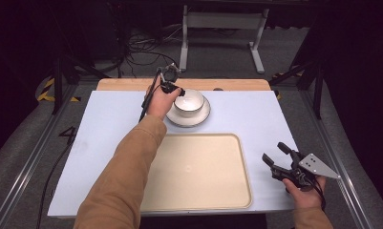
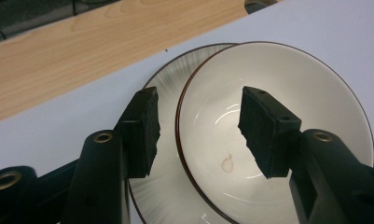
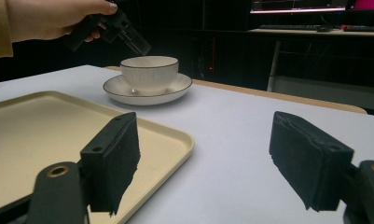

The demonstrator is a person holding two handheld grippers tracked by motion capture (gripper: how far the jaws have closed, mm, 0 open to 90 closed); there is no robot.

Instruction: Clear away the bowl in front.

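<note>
- High view: we see a pale blue mat [image 1: 108, 143] over a wooden table [image 1: 132, 84]. A round white bowl [image 1: 189, 102] sits on a saucer [image 1: 198, 118]; nearer lies a smooth, empty beige tray [image 1: 203, 171]. The right gripper [image 1: 275, 153] rests apart, jaws spread.
- Left gripper view: our left gripper [image 2: 198, 126] hangs open, straddling the dark-rimmed glossy bowl's near edge; the bowl is empty.
- Right gripper view: foam-padded jaws gape above the mat.

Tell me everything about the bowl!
The bowl is white and shiny, like glazed ceramic, with a thin dark line around its rim. It is empty, with a faint ring mark inside at the bottom. It stands upright on a matching plate, off-centre, at the far side of the table. The open left gripper straddles its rim, not visibly touching.
</note>
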